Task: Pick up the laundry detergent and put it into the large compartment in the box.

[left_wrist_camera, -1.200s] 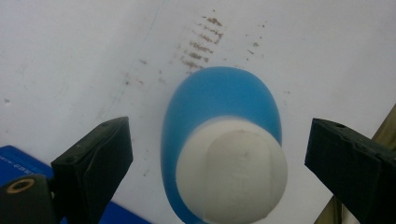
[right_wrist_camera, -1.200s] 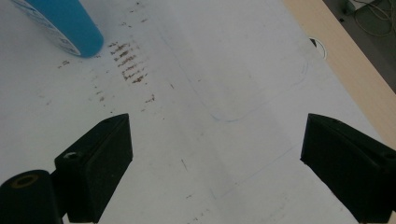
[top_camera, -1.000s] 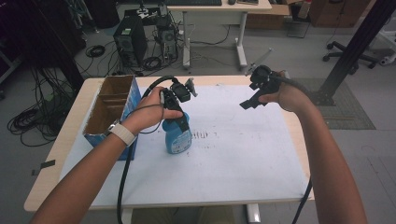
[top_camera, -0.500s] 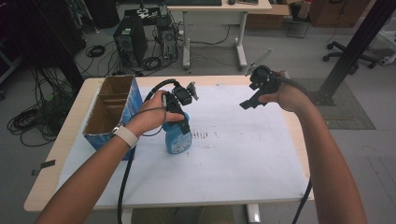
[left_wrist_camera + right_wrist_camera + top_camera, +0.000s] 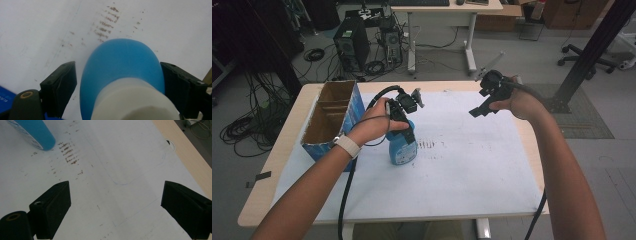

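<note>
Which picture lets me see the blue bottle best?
The high view: the whole blue bottle stands on the white sheet beneath the left gripper. The left gripper view gives a blurry close-up between the jaws. The right gripper view catches just its bottom end.

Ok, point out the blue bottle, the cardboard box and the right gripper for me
blue bottle [image 5: 402,147], high view, on its labelled body.
cardboard box [image 5: 314,135], high view, on its near inner wall.
right gripper [image 5: 477,111], high view, at its jaw tips.
</note>
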The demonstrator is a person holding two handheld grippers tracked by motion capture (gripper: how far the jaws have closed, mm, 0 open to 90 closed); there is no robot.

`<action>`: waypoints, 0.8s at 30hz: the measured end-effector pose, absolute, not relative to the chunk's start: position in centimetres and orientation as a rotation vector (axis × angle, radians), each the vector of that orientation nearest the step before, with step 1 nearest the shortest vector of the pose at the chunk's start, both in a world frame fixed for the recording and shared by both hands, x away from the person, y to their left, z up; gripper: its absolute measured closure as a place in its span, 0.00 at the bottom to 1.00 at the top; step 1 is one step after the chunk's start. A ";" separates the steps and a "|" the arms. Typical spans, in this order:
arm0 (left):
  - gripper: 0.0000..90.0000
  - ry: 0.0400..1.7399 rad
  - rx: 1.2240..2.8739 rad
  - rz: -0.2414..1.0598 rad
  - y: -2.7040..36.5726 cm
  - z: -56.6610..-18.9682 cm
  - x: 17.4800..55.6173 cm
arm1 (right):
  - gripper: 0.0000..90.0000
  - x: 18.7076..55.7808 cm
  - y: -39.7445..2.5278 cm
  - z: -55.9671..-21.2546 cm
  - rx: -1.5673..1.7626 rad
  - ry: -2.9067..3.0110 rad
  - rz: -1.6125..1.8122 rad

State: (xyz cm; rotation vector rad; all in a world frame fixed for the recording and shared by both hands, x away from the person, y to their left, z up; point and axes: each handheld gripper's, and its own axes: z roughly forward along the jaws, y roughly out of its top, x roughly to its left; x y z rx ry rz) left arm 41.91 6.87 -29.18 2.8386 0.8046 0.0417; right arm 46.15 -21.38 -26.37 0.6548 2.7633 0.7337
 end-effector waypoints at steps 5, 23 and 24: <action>0.25 0.806 2.840 0.045 6.8 -29.2 41.9 | 0.10 46.1 -21.4 -26.4 0.654 2.766 0.729; 0.38 0.816 2.847 0.048 6.9 -29.3 41.9 | 0.10 46.0 -21.7 -26.2 0.661 2.759 0.732; 0.38 0.816 2.845 0.046 6.9 -29.3 41.9 | 0.10 46.0 -21.7 -26.2 0.661 2.759 0.732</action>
